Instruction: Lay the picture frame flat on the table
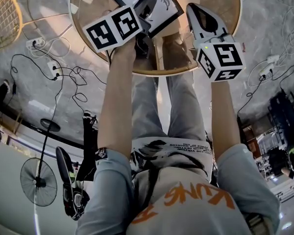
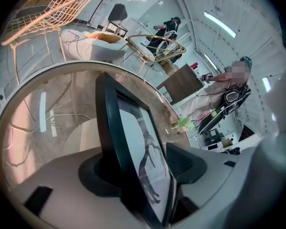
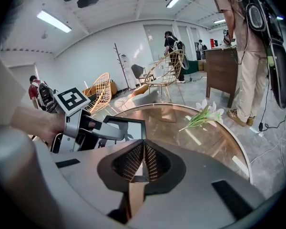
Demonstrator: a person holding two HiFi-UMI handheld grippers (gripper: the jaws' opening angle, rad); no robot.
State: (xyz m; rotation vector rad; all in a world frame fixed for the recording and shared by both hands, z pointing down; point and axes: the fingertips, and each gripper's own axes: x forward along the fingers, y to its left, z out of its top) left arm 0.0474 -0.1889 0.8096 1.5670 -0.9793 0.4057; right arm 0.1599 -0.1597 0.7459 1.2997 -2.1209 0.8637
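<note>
The black picture frame point(image 1: 159, 4) with a white print sits on the round glass table point(image 1: 186, 70), at its far side. My left gripper point(image 1: 148, 9) reaches over the frame's near edge. In the left gripper view that gripper point(image 2: 143, 168) has the frame point(image 2: 133, 142) edge-on between its jaws, which stand wide and do not press it. The right gripper view shows the frame point(image 3: 128, 128) low on the glass under the left gripper point(image 3: 107, 130). My right gripper point(image 1: 192, 9) hovers right of the frame, its pads point(image 3: 140, 159) shut together on nothing.
A sprig of white flowers point(image 3: 205, 116) lies on the glass point(image 3: 219, 142) to the right. Wire chairs point(image 1: 2, 13) stand around the table. Cables and power strips point(image 1: 63, 72) run over the floor, with a fan point(image 1: 38, 182) behind. A person point(image 3: 248, 56) stands close on the right.
</note>
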